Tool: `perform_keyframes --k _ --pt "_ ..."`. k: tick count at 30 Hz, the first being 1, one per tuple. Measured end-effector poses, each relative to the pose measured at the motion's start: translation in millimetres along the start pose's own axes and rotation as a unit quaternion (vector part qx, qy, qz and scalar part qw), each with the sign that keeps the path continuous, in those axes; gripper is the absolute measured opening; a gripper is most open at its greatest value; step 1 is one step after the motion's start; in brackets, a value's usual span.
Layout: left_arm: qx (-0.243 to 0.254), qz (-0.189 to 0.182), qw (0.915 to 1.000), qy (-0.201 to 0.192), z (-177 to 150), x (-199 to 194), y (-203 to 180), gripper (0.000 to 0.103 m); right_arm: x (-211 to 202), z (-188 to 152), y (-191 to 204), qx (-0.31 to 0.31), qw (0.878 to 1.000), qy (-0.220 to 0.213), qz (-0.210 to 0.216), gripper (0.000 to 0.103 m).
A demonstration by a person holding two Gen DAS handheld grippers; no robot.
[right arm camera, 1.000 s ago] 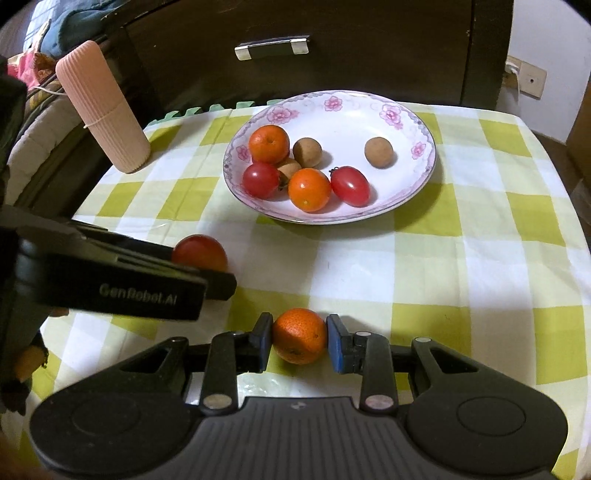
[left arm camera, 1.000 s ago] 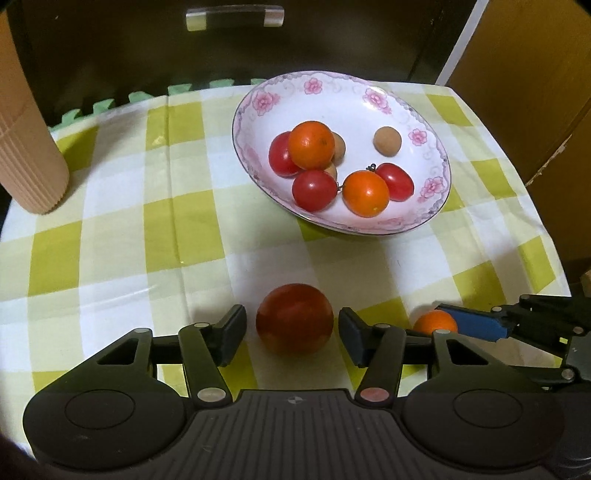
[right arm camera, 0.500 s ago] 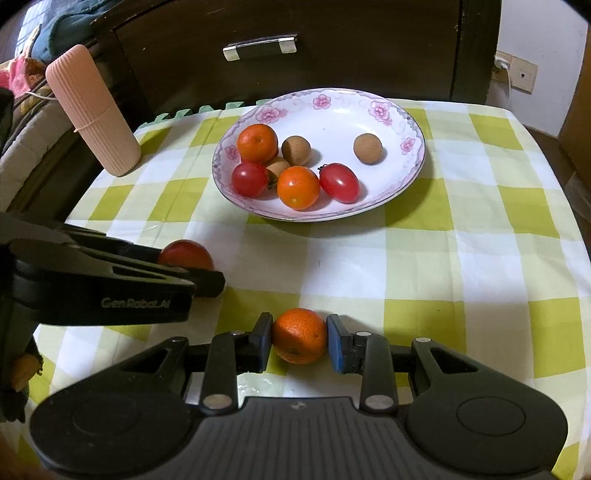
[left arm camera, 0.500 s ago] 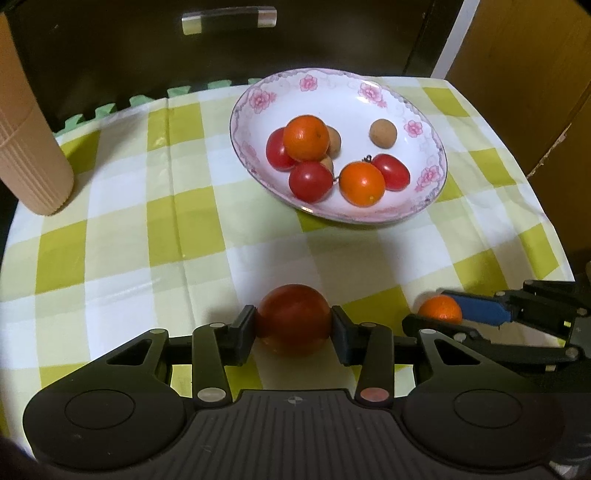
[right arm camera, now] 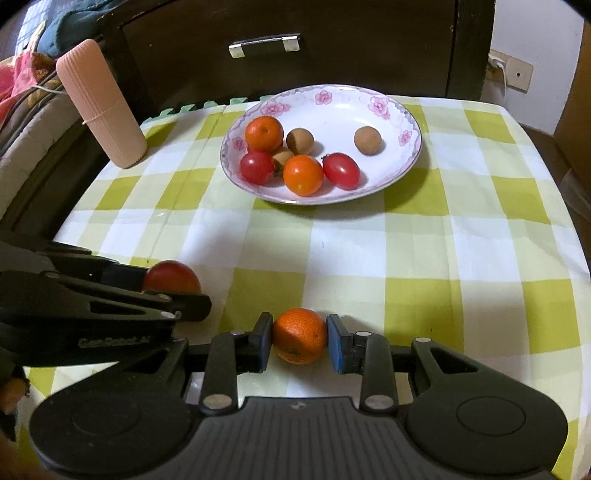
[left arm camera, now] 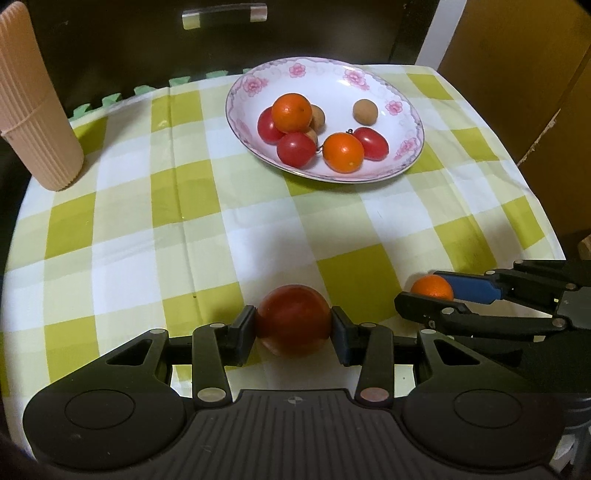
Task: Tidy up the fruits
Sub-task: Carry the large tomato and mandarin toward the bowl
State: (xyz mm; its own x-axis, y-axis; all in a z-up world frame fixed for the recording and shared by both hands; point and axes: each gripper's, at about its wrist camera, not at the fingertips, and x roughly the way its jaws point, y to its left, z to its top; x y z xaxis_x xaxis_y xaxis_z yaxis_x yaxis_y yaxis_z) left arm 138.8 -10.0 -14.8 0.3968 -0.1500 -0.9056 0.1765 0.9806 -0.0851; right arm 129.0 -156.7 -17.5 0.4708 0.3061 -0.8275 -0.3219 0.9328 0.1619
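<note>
- Cup: ribbed, pink, upright at the far left corner of the checked cloth, close to the cloth's left edge.
- Cloth: open checked area between the cup, the plate and both grippers; far edge meets a dark drawer front.
- Left gripper: low at the near edge, pointing toward the plate, pads clamped on either side of a red tomato; whether the tomato touches the cloth cannot be told.
- Plate: floral rim, far centre of the cloth, well apart from both grippers. Holds two oranges, three red tomatoes and brown longans, one longan lying apart on the right.
- Right gripper: beside the left one, level, blue pads pinching an orange at the near edge.
</note>
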Motion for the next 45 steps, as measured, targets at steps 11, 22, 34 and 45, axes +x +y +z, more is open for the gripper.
perform_keyframes --k 11,22,34,45 --pt "0.000 -0.001 1.0000 -0.002 -9.0 -7.9 -3.0 0.050 -5.4 -9.4 4.2 0.003 1.000 0.003 -0.005 0.030" --pt "-0.031 -0.012 0.9994 -0.010 -7.7 -16.6 6.8 0.050 -13.9 -12.6 5.3 0.008 1.000 -0.004 -0.003 0.030" --pt "-0.033 -0.019 0.9991 -0.017 -12.8 -24.5 3.6 0.050 -18.6 -11.4 5.8 0.012 1.000 -0.007 -0.005 0.030" --pt "-0.031 -0.019 0.9985 -0.041 -7.8 -38.3 -2.0 0.050 -35.5 -7.5 9.9 0.021 0.999 -0.028 -0.009 0.030"
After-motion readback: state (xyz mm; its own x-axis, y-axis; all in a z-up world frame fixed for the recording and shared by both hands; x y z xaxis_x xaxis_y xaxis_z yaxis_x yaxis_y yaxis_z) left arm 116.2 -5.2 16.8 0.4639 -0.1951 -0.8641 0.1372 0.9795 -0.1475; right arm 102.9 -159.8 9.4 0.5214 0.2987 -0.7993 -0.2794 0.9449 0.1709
